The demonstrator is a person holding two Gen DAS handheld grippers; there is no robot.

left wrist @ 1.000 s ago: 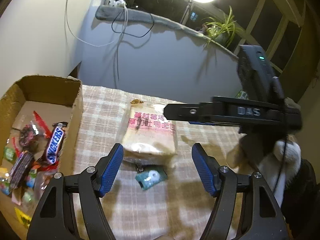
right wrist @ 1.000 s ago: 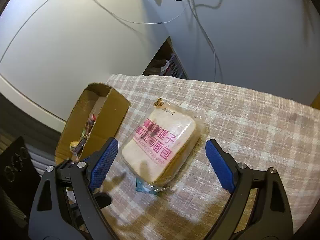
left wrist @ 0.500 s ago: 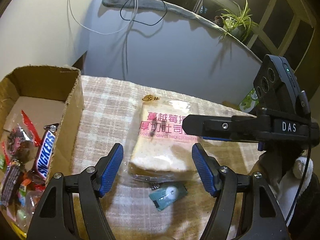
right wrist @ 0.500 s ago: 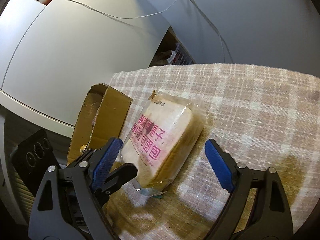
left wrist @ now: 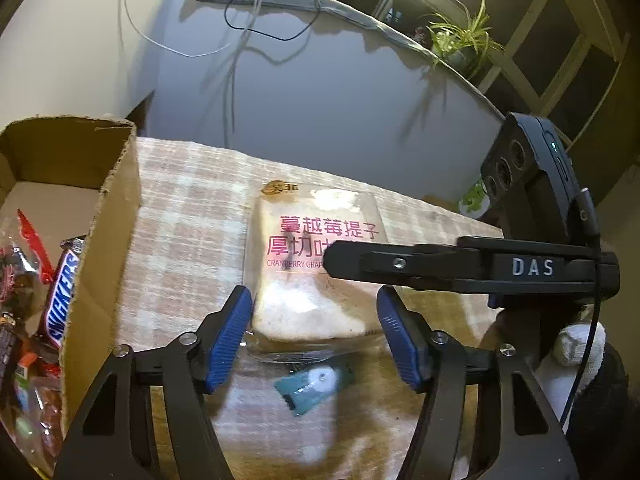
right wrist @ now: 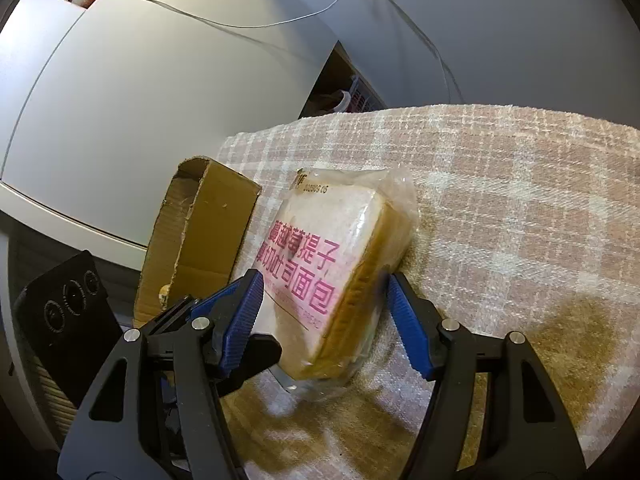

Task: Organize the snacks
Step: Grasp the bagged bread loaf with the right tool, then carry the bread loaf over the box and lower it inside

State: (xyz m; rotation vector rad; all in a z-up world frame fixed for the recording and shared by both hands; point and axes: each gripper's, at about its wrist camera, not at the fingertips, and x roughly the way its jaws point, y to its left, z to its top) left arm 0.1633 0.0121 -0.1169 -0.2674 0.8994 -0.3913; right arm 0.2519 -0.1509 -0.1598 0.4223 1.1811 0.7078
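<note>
A clear bag of sliced bread [left wrist: 308, 280] with pink print lies on the checked tablecloth [left wrist: 192, 216]. My left gripper [left wrist: 314, 320] straddles its near edge. Its jaws are closing: the left pad [left wrist: 230, 336] touches the bag, while the right pad stands a little off it. My right gripper [right wrist: 324, 304] comes in from the side, also closing, and both its pads press on the bread bag [right wrist: 328, 248], which tilts up. One finger of the right gripper [left wrist: 400, 266] crosses over the loaf. A small teal packet [left wrist: 312, 384] lies just in front of the bag.
An open cardboard box [left wrist: 104, 240] stands left of the bread, holding a Snickers bar [left wrist: 60, 300] and several other wrapped snacks. The same box [right wrist: 208, 232] sits near the table's far-left edge. A gloved hand [left wrist: 576, 344] holds the right gripper. Bare cloth [right wrist: 520, 220] lies to the right.
Both grippers have come down and in over the bread bag, and their jaws have narrowed around it. The right gripper's finger has slid further across the loaf, which now tilts up.
</note>
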